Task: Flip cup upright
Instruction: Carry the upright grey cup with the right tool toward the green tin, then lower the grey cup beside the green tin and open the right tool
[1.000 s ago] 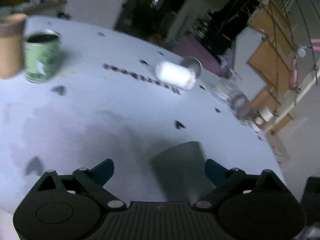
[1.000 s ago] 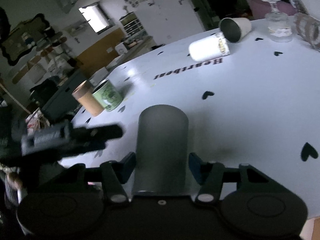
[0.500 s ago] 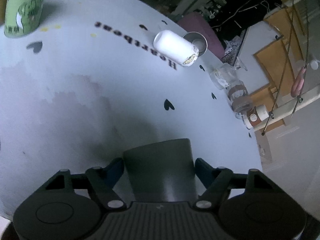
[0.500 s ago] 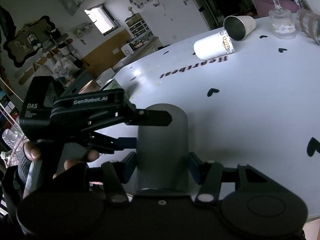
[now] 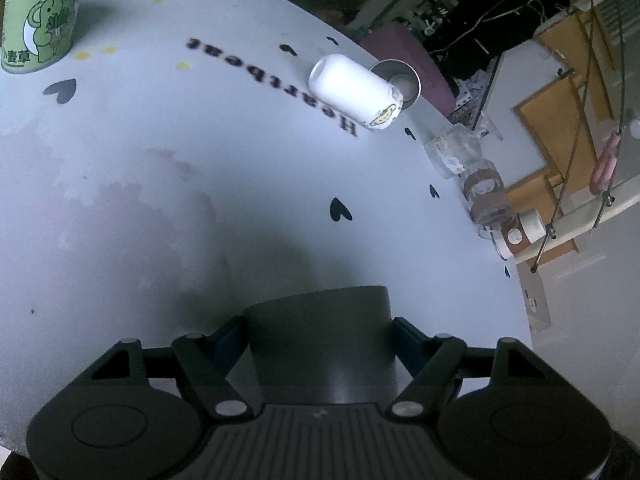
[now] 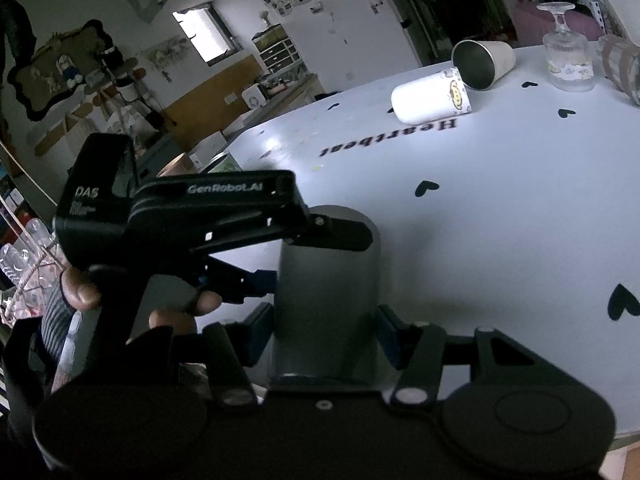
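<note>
Standing between both pairs of tongs at the near edge of the white worktop (image 5: pixel 168 184), the grey cup (image 6: pixel 326 292) has its closed end up and its mouth down. The right tongs (image 6: pixel 326 338) bracket its lower body, blue pads just beside the wall on either side; whether they press it cannot be told. The left tongs (image 5: pixel 320 340) meet the same cup (image 5: pixel 324 344) from the other side, pads flanking it in the left wrist view, contact likewise unclear. In the right wrist view the left tongs (image 6: pixel 316 256) reach across the cup's top, one black finger over its upper rim, a hand (image 6: pixel 132 300) on the grip.

Farther off, a white cup (image 5: pixel 352 92) lies on its side, touching a metal cup (image 5: pixel 400 82) also tipped over. A green tin (image 5: pixel 40 20) stands upright at the far left. Glassware (image 6: pixel 568 56) sits near the far right edge.
</note>
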Motion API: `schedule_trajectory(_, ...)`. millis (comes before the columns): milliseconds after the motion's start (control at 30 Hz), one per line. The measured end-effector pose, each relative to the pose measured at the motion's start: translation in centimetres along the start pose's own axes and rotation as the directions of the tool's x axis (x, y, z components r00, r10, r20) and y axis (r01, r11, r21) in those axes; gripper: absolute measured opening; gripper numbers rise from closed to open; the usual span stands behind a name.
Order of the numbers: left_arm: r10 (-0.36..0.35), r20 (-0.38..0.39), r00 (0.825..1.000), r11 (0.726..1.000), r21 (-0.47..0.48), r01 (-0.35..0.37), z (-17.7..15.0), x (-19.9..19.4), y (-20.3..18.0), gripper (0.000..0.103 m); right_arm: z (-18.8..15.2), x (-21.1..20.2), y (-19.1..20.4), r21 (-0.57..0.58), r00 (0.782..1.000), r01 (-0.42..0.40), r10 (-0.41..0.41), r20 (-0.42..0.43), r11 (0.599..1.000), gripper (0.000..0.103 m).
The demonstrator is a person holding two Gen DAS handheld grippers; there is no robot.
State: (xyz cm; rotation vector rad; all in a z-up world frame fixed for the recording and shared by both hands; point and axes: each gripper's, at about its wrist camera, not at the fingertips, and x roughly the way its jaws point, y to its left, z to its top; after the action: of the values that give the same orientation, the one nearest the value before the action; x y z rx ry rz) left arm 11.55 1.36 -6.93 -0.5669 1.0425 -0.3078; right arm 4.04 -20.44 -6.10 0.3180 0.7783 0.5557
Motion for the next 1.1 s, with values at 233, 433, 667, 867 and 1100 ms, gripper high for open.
schedule_trajectory(233,0.027,0.012,1.000,0.999,0.043,-0.027,0.2,0.5,-0.8,0.078,0.0,0.0,0.4,-0.019,1.000,0.010,-0.010,-0.001,1.000,0.057)
schedule_trajectory(433,0.046,0.189,0.981,0.978,0.193,-0.083,-0.5,-2.0,-2.8,0.078,0.1,-0.2,0.6,-0.034,1.000,0.013,-0.013,0.021,0.999,0.058)
schedule_trajectory(667,0.156,0.459,0.875,0.903,0.293,-0.315,0.3,-4.8,-4.4,0.077,0.3,-1.0,0.7,-0.032,0.997,0.034,-0.032,0.072,0.999,0.069)
schedule_trajectory(867,0.254,0.629,0.735,0.832,0.245,-0.498,4.2,-4.5,-3.7,0.077,0.2,-0.9,0.5,-0.024,0.997,0.037,-0.036,0.064,0.999,0.070)
schedule_trajectory(1100,0.386,0.692,0.609,0.760,0.135,-0.635,9.0,-3.6,-1.7,0.076,0.1,-1.4,0.3,-0.019,0.996,0.060,-0.059,0.073,0.998,0.070)
